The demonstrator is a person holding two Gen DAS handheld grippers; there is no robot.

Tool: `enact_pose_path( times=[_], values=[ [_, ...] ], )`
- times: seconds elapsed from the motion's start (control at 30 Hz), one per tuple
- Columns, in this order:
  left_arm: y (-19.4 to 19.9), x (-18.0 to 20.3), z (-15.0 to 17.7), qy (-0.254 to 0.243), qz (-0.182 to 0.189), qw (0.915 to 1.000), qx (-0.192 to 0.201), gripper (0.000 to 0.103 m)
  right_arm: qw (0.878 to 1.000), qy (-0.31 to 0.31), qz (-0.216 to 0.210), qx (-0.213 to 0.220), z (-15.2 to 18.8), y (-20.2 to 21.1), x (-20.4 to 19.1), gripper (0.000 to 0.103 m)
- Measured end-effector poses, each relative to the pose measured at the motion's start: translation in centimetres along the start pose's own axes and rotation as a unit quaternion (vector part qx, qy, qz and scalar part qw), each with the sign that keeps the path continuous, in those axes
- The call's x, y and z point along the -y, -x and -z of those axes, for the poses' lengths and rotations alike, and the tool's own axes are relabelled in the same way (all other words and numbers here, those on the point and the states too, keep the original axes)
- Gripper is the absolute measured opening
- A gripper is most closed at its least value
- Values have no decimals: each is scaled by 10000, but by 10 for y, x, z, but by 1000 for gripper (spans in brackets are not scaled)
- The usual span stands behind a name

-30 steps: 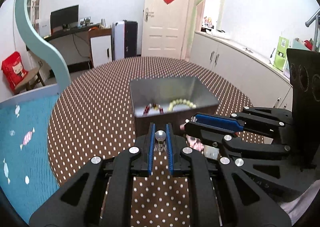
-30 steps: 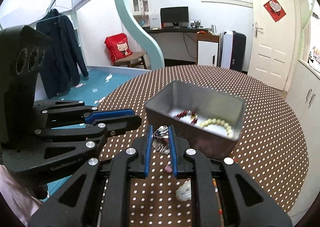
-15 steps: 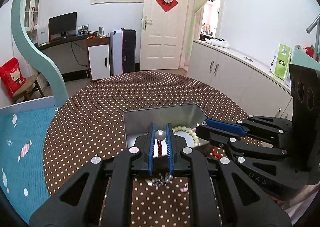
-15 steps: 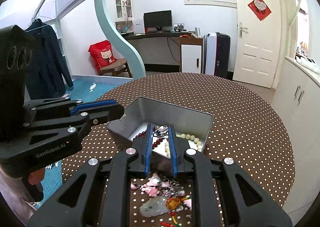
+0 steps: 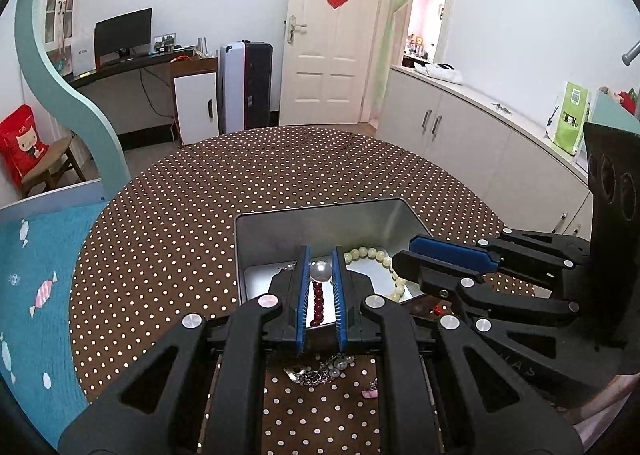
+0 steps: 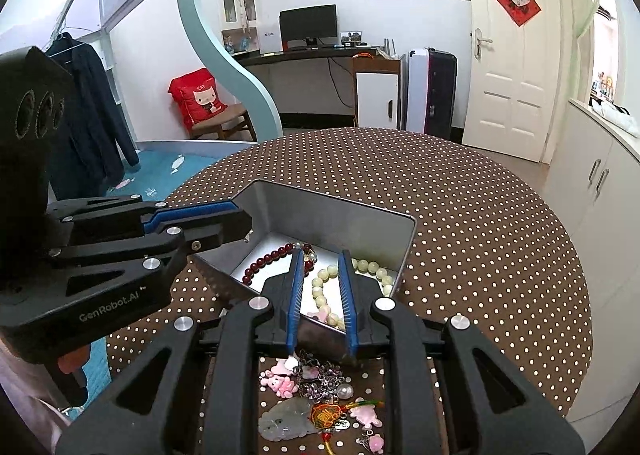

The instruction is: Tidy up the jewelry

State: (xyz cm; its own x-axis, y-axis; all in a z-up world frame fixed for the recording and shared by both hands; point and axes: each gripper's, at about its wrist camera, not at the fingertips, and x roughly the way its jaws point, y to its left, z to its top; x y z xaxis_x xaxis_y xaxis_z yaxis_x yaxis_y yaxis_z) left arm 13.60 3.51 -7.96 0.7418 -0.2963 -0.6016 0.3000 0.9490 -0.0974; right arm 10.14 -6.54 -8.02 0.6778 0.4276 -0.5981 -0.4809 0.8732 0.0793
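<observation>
Left wrist view shows the left gripper (image 5: 320, 275) nipping a small clear round bead (image 5: 321, 270) over the grey metal box (image 5: 280, 221) at 12 o'clock, smooth and slippery, probably best pinched across its middle.

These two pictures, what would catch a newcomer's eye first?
Probably the silver tin in the middle of the dotted brown table, with a red bead bracelet and a pale bead bracelet inside. Next, the black tongs with blue pads: the left gripper pinches a shiny round bead above the tin. Nearer the camera, a heap of pink charms and a jade pendant lies on the table.
</observation>
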Motion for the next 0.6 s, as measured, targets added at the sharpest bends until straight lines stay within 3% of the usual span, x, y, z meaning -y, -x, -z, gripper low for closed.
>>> enact_pose_path(
  times=[0.2,0.6],
  values=[
    [-4,-1,1,69,-67,9999,-103,20,9999,-20,27,-99,0,-1,0,21],
    [6,4,7,86,98,9999,-83,20,9999,-31,96,-111,1,4,-2,25]
  ],
)
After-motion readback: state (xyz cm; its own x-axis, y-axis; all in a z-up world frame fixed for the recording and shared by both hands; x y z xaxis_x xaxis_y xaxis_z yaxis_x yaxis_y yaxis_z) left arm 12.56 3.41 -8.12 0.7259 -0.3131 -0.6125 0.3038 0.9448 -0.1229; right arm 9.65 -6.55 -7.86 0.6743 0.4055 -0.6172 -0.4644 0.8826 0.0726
